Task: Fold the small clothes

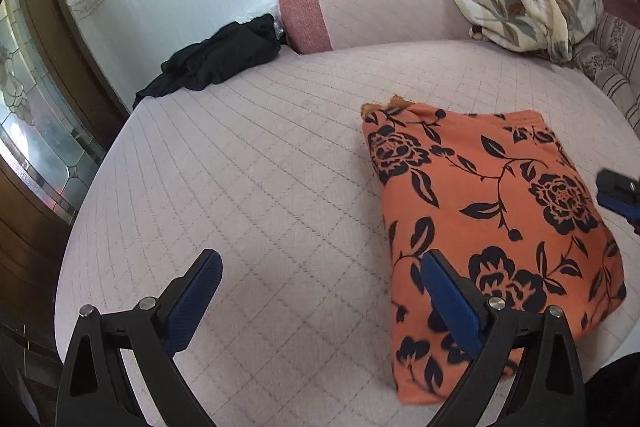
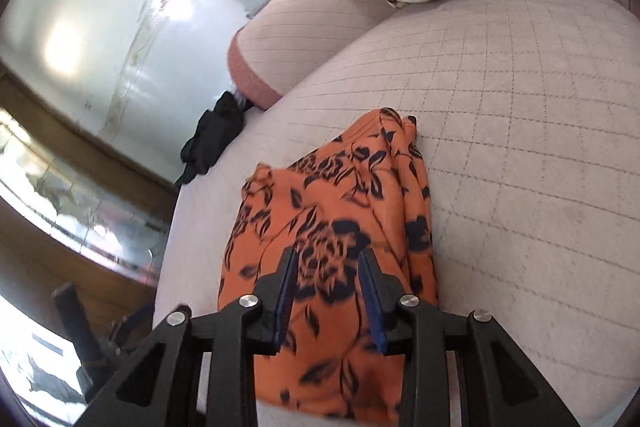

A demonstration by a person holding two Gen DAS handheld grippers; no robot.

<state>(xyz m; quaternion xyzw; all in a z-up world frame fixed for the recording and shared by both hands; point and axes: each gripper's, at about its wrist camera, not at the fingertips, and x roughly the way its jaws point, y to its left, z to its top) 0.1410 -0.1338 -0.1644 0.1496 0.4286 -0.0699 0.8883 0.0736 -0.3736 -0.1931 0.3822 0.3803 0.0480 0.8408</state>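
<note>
Quilted pink cushion [image 1: 280, 167] carries the folded orange floral garment [image 2: 336, 211] — right gripper [image 2: 330, 259] hangs over it, jaws narrowed, seemingly bunching a ridge of cloth between them. Left gripper [image 1: 320, 267] gapes wide and empty, garment's edge just under its right finger — likely the final fold or lift-away, needing a firm hold first.
</note>
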